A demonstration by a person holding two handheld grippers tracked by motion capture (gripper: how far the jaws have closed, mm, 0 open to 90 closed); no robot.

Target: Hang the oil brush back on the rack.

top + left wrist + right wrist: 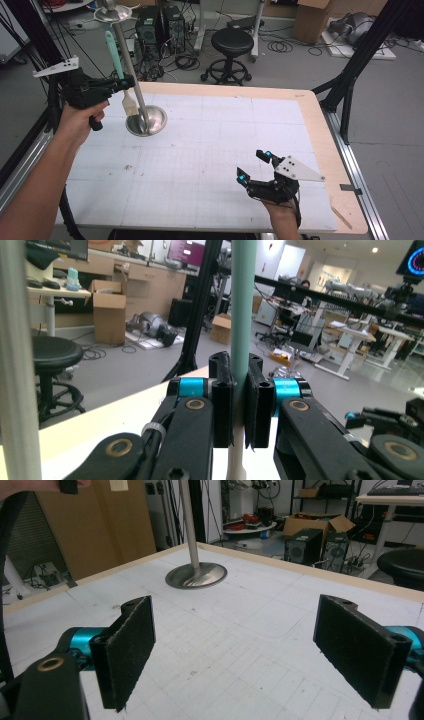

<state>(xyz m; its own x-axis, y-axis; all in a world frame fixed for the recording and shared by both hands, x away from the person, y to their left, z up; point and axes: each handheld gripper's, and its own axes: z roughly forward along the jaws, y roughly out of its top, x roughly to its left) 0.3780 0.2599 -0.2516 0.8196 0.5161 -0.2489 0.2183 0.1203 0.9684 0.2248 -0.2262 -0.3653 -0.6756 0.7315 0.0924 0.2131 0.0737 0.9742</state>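
A brush with a mint-green handle (113, 52) and pale bristles (130, 103) hangs upright in the air at the far left of the table. My left gripper (126, 82) is shut on its handle; in the left gripper view the black pads clamp the green handle (243, 315) from both sides. Just right of the brush stands a metal stand with a round base (146, 121) and a tall pole (129, 60). My right gripper (253, 165) rests low near the table's front right, jaws wide open with nothing between the pads (127, 650).
The white gridded table (210, 145) has a wooden rim. Behind it are a black stool (231, 42), computer towers and cables on the floor. A black frame leg (350, 75) stands at the right. The stand's base (196, 575) lies ahead of my right gripper.
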